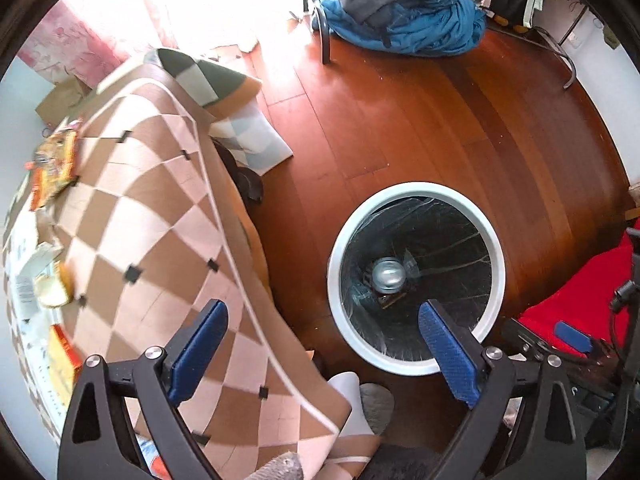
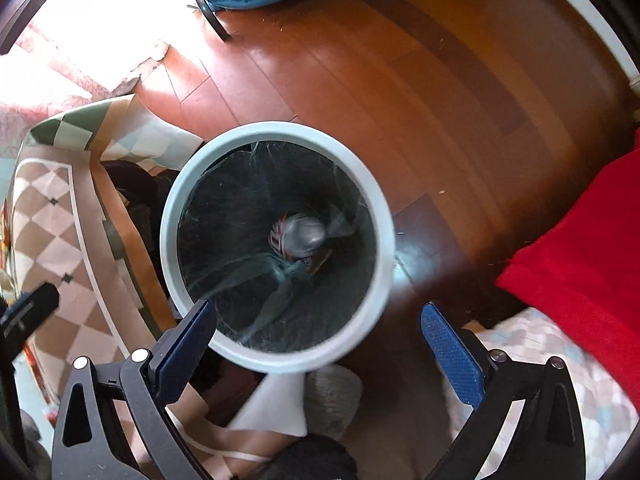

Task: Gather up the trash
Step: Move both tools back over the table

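Straight down over the white round bin [image 2: 276, 248] on the wooden floor [image 2: 400, 80], and it's lined with a dark, glossy bag whose creases catch the light. At the bottom lies a silvery, crumpled lump of trash [image 2: 302, 234] with a bit of red-and-white striped wrapper tucked beside it; what exactly either piece is, the blur won't let me say. The right gripper [image 2: 316, 340] hangs above the bin's near rim with its blue pads spread wide, nothing between them. The left gripper [image 1: 322, 354] is just as wide and empty, straddling the edge of the checked tablecloth [image 1: 160, 220] and the bin [image 1: 416, 280]. On the table, an orange snack packet [image 1: 54, 168] and crumpled paper scraps [image 1: 48, 280] wait at the far left, smeared by the lens edge. A foot in a white sock [image 1: 352, 404] shows below, mostly cut off.
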Available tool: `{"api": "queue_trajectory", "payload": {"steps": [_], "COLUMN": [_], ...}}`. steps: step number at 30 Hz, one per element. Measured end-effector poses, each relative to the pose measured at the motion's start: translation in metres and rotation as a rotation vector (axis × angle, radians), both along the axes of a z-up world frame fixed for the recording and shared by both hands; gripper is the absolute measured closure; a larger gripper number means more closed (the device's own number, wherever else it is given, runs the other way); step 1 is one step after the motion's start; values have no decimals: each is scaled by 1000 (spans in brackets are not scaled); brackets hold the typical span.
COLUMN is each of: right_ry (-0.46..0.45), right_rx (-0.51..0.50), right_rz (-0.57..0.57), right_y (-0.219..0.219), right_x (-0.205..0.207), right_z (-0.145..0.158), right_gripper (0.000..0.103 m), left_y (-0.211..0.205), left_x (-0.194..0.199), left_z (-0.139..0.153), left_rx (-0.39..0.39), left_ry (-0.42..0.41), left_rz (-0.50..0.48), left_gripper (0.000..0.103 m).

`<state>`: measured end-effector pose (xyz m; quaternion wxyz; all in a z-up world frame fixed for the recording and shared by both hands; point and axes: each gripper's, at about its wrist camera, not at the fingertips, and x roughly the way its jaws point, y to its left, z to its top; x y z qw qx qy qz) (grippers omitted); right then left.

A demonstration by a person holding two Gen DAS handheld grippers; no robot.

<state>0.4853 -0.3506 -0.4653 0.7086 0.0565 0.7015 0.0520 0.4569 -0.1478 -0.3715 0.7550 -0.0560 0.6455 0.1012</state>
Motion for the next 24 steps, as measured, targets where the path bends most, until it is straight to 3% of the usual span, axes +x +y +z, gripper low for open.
{"api": "queue_trajectory", "payload": {"steps": [10,24], "right_ry": [-97,-246], "right_rx": [-67,-39], "right_rz": [36,31], "right_y": [-6,-3], "right_x": [-45,-85], "right_z": [68,176], "right_gripper": [0,0], "left_y": [-11,-10], "left_x": [-34,-84], "left_z": [48,135], "left_rx": [31,8], "left_ry": [-75,-216], "left_rz": [-31,-38], "left_gripper": [5,5]}}
